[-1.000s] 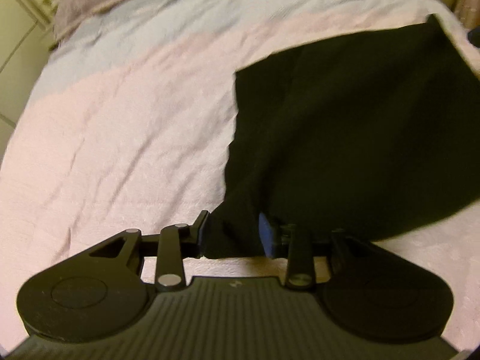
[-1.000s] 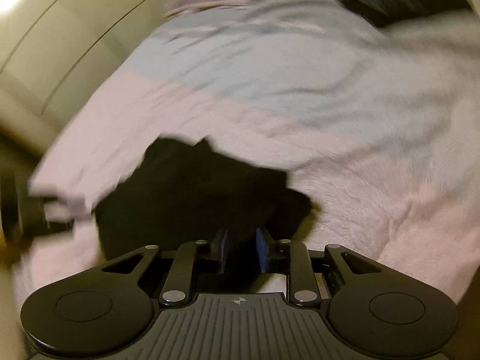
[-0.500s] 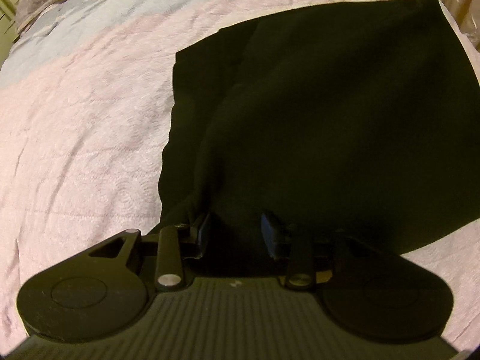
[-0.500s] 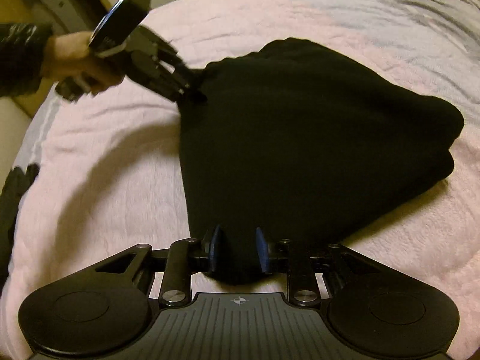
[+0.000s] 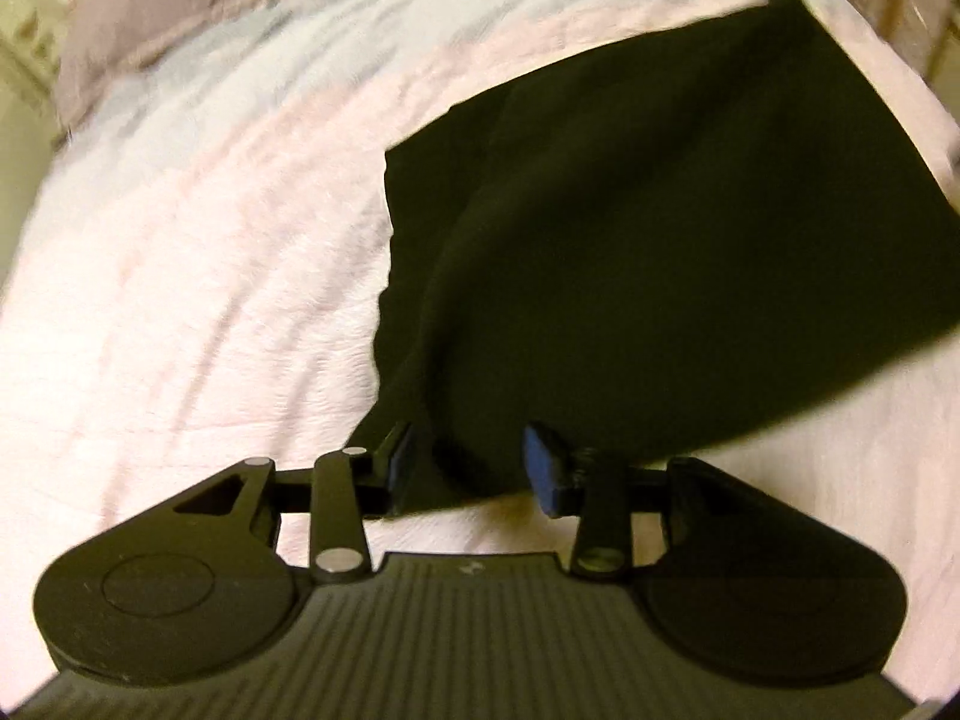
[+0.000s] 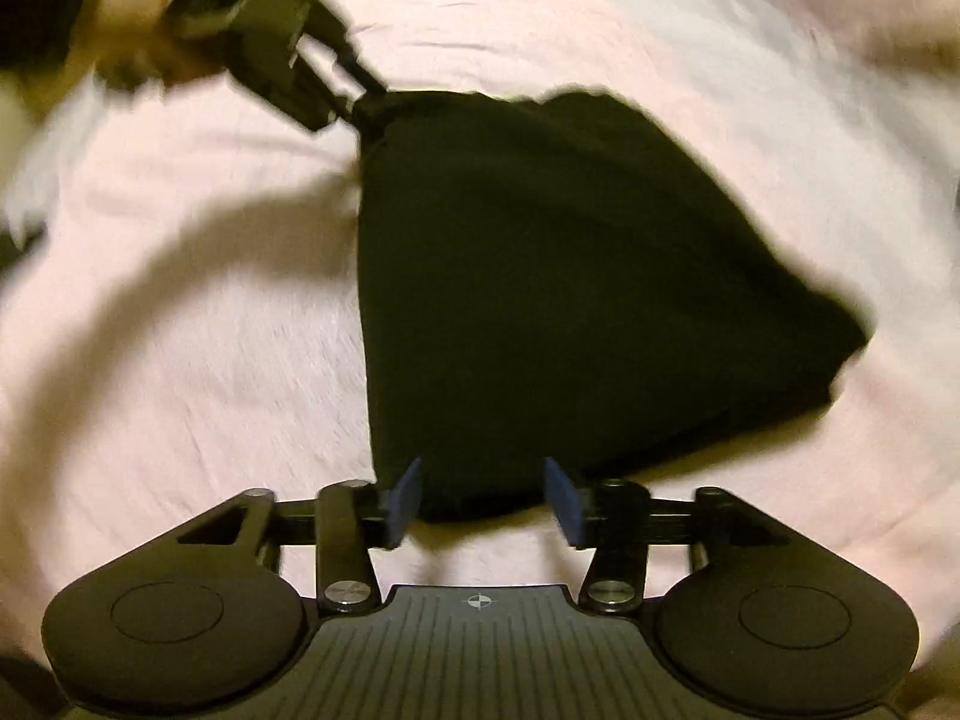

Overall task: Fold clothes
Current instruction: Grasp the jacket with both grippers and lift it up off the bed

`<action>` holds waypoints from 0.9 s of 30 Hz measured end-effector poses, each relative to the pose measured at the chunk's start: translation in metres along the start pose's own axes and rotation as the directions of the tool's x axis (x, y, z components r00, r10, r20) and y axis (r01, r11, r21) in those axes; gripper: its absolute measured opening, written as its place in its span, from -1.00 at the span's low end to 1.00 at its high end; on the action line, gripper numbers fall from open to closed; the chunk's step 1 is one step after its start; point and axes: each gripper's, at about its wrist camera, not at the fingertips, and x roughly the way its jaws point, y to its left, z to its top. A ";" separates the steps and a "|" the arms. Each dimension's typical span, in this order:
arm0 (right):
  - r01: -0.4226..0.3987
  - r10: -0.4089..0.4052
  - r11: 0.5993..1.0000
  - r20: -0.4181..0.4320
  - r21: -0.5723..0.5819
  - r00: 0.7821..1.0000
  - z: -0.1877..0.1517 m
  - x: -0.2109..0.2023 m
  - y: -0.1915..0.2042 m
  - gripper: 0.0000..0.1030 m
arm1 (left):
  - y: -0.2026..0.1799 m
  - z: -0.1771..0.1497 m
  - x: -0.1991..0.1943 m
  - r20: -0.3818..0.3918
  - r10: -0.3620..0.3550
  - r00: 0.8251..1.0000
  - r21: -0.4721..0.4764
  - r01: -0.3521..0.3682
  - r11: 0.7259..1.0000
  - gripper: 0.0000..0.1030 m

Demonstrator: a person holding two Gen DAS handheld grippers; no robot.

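Right wrist alone shows the left claw [image 6: 366, 111] at the black garment's [image 6: 540, 276] corner.

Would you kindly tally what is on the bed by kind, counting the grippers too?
Black garment: 1
Pink bedspread: 1
Pillow: 1
Grippers: 2, the left gripper and the right gripper
Total: 5

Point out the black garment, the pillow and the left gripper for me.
black garment [image 6: 570, 276]: right wrist view, middle of the cloth.
pillow [image 5: 156, 6]: left wrist view, its face.
left gripper [image 5: 474, 468]: left wrist view, midway between the fingertips.
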 end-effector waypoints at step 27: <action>0.094 -0.082 0.824 0.046 -0.559 0.996 0.001 -0.013 -0.028 -0.43 | -0.148 0.020 0.053 0.218 0.287 0.933 0.640 -0.359 0.679 -0.25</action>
